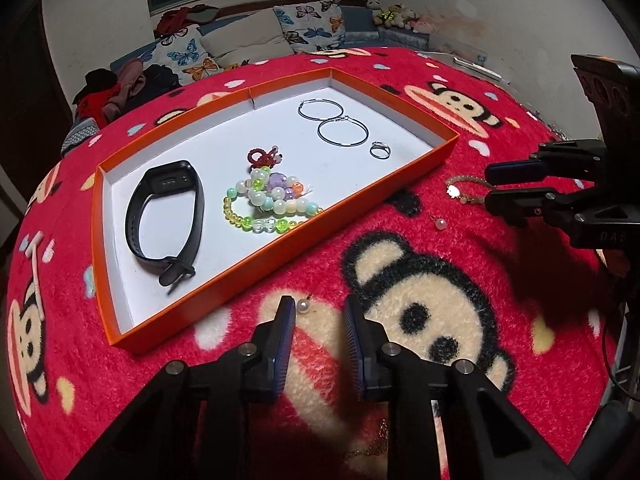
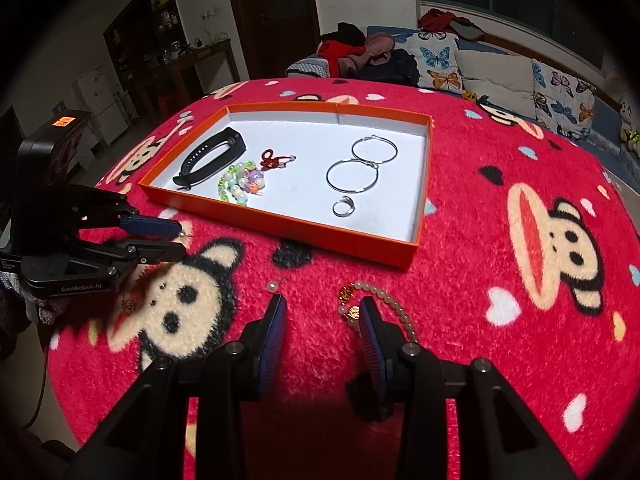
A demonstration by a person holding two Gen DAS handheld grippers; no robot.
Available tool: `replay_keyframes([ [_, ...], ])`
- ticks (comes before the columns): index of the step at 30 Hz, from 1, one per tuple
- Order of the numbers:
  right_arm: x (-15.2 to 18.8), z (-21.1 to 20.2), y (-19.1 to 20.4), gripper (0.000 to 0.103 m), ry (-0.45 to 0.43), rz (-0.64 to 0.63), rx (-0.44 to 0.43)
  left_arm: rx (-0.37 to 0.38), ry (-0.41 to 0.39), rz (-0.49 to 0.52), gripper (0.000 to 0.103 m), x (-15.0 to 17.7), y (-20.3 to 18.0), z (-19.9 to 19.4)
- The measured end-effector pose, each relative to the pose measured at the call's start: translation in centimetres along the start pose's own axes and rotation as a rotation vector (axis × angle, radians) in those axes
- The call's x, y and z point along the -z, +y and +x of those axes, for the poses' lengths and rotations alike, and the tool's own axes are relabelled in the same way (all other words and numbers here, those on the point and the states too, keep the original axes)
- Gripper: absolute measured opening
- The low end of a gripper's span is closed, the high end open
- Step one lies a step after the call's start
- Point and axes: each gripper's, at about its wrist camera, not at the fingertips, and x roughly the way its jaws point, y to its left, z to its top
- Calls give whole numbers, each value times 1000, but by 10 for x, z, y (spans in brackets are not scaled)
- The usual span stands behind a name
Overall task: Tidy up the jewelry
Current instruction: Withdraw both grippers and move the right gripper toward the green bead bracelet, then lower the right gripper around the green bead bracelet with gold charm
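Orange tray holds two hoops, one ring.

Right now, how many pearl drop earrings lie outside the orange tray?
2: one pearl earring at the left tongs' tips; the other pearl earring on the blanket beside the right tongs. None seem hidden.

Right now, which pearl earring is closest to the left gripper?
The pearl earring right at the left gripper fingertips. The other pearl earring lies farther off on the blanket, nearer the right gripper.
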Motion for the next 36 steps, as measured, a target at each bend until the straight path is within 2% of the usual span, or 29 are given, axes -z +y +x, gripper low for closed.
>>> replay_keyframes([
  [9, 5, 2, -6, 41, 15, 7, 7, -3, -10, 7, 18, 0, 3, 4],
  [13, 8, -2, -10, 41, 15, 11, 12, -15, -21, 18, 9, 1, 2, 5],
  [36, 9, -2, -21, 41, 15, 2, 57, 3, -38, 0, 8, 4, -1, 4],
])
